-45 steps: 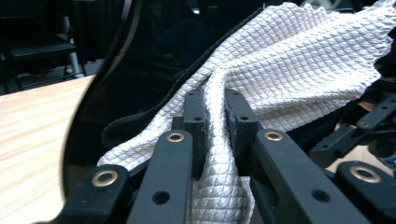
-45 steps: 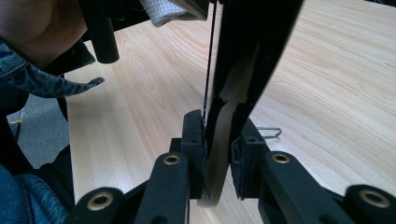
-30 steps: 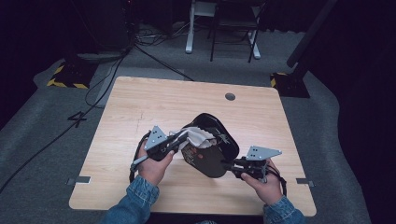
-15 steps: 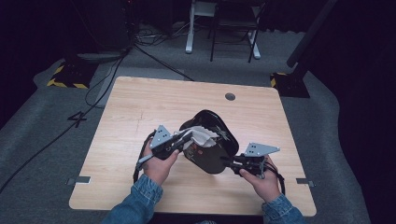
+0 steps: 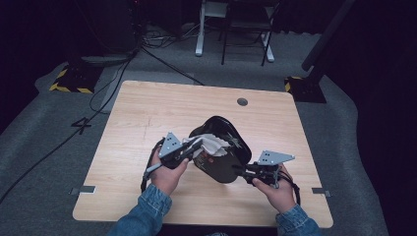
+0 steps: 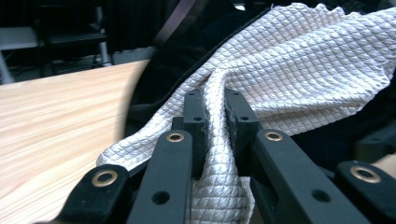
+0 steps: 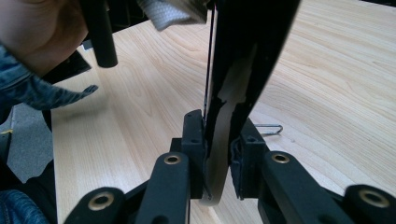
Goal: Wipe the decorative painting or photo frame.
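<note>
Dark floor ringed the wooden table point(image 5: 147, 123), where a black pan point(image 5: 223, 147) sat tilted. Left gripper point(image 6: 215, 116) pinched the white cloth point(image 6: 299, 60); it might slip free. Right gripper point(image 7: 218, 135) clamped the pan's handle point(image 7: 224, 140), which could twist loose.

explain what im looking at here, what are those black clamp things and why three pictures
A person at a wooden table holds a two-jaw tool in each hand. One camera looks down from above; the other two ride on the tools, looking along their black jaws. The left hand-held gripper is shut on a white quilted cloth, pressed against a black frying pan. The right hand-held gripper is shut on the pan's handle, holding it steady. A small metal clip lies on the table.
</note>
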`<state>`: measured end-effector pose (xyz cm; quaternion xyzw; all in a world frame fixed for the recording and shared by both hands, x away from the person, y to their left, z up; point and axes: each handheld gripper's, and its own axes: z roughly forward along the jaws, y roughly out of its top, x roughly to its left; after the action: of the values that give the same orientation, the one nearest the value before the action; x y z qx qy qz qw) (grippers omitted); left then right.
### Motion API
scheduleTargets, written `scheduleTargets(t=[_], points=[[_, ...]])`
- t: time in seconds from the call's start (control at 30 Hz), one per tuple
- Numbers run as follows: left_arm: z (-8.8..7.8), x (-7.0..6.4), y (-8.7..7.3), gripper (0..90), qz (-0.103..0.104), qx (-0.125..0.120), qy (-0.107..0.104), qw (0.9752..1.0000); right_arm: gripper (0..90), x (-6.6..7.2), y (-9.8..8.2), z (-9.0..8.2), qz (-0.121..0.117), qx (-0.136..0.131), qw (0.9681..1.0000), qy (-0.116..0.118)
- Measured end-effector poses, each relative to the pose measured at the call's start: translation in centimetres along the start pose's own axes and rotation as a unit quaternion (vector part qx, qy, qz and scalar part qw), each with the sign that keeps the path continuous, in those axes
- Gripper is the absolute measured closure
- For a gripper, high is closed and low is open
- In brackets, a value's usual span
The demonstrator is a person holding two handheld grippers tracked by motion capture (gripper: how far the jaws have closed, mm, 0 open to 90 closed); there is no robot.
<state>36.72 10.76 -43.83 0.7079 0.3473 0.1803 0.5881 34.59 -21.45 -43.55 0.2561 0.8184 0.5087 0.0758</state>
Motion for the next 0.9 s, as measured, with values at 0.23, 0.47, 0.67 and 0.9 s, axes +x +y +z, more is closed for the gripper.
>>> scheduleTargets(t=[0.23,0.47,0.67,0.9], points=[[-0.5,1.8,-0.5,81.2,-0.022,-0.004,0.021,0.9995,78.8,0.1,0.0,0.0,0.0,-0.002,1.0,0.002],[0.0,0.3,-0.4,81.3,-0.018,0.0,-0.003,0.9998,78.7,0.1,0.0,0.0,0.0,0.001,1.0,0.0],[0.9,-2.2,-0.3,81.3,0.001,0.004,-0.032,0.9995,78.7,0.1,0.0,0.0,0.002,0.001,1.0,-0.003],[1.2,-2.9,-0.4,81.2,0.009,0.005,-0.047,0.9989,78.8,0.0,0.0,0.0,0.004,0.002,1.0,-0.003]])
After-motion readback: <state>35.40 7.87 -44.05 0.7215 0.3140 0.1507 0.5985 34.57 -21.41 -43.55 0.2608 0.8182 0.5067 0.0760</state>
